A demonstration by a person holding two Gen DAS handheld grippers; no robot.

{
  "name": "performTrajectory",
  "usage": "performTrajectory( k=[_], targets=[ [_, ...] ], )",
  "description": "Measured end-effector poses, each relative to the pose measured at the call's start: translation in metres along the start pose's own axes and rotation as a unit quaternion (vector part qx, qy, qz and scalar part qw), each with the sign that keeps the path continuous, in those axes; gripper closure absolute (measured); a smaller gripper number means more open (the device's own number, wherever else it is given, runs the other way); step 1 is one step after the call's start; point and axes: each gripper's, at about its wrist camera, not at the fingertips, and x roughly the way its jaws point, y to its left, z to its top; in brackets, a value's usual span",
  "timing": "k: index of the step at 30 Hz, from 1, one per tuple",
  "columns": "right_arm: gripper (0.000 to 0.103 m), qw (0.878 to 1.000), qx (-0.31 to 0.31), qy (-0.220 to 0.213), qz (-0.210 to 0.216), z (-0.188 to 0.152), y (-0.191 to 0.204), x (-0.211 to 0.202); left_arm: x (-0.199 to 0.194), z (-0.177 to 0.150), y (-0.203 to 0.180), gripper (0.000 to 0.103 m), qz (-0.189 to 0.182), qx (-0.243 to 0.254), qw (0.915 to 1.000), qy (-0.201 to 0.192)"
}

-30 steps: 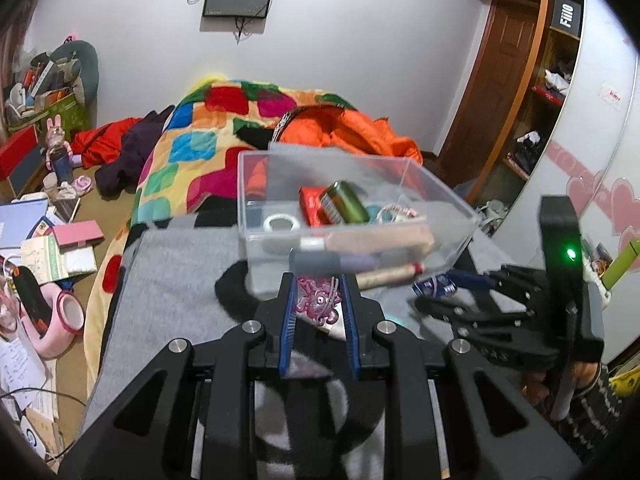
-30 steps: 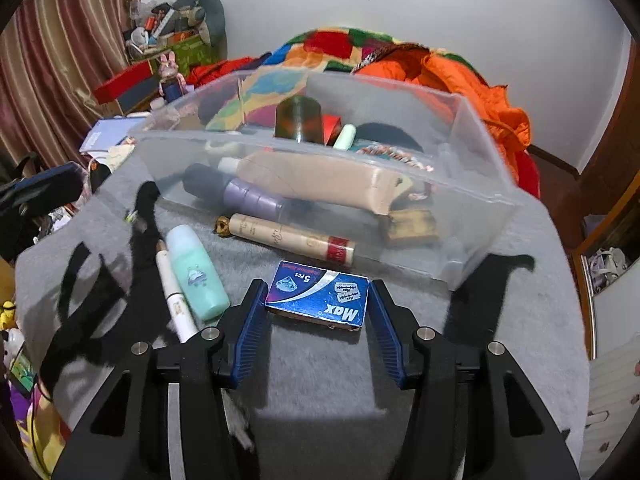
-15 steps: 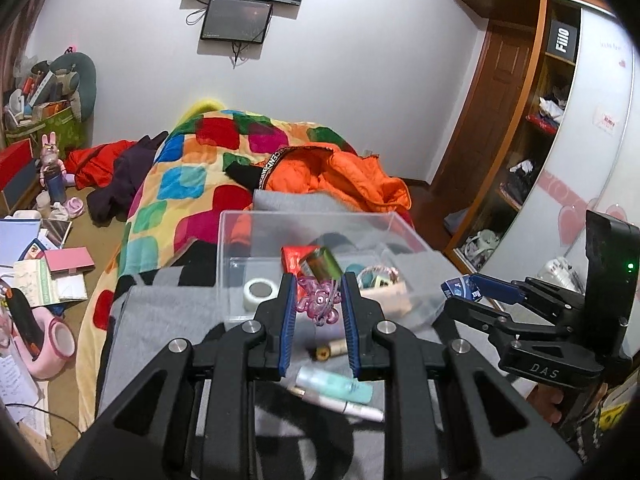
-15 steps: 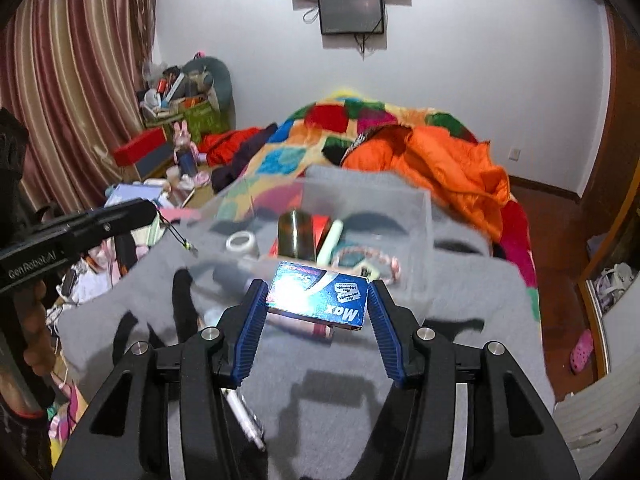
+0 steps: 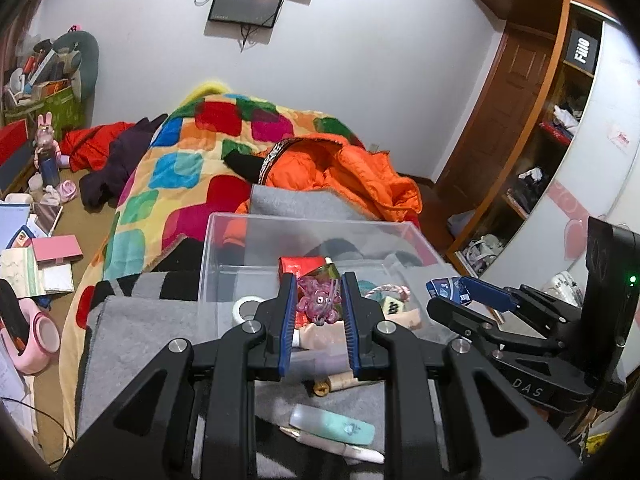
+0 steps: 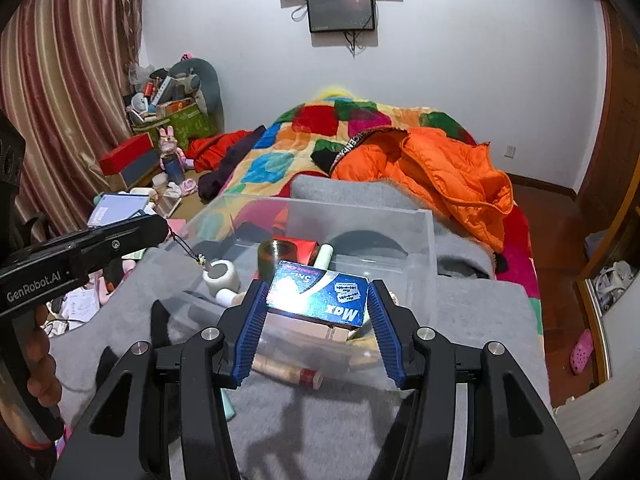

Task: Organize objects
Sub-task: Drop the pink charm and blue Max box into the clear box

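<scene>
My left gripper (image 5: 318, 304) is shut on a purple octopus charm (image 5: 318, 300) and holds it over the near side of the clear plastic bin (image 5: 224, 248). My right gripper (image 6: 316, 304) is shut on a blue "Max" razor-blade box (image 6: 320, 298) and holds it above the same bin (image 6: 424, 236). The bin holds a red box (image 5: 300, 266), a tape roll (image 6: 220, 274), a green can (image 6: 276, 256) and tubes. The right gripper also shows in the left wrist view (image 5: 452, 292), the left gripper in the right wrist view (image 6: 158, 226).
The bin stands on a grey blanket (image 6: 480, 304) on the bed. A mint tube (image 5: 332, 426), a white pen (image 5: 340, 446) and a cream tube (image 6: 288, 370) lie on the blanket before the bin. An orange jacket (image 6: 444, 172) lies behind. Clutter covers the floor at left.
Both grippers have lifted their objects off the blanket and now hold them higher, over the bin. The views have pulled up and back from the bin's front wall.
</scene>
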Motion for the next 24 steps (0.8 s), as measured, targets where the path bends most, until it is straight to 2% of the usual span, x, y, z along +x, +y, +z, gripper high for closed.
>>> performTrajectory(
  k=[12,19,24],
  targets=[
    [0.056,0.999,0.025,0.047,-0.009,-0.003,-0.016,0.044,0.056,-0.015,0.010,0.082,0.003,-0.010,0.9980,0.063],
    [0.055,0.999,0.014,0.047,-0.006,-0.006,-0.012,0.043,0.057,-0.017,0.005,0.080,0.010,0.001,0.9976,0.068],
    [0.053,0.999,0.015,0.048,0.002,-0.005,-0.012,0.039,0.051,-0.016,0.007,0.064,0.008,-0.005,0.9979,0.064]
  ],
)
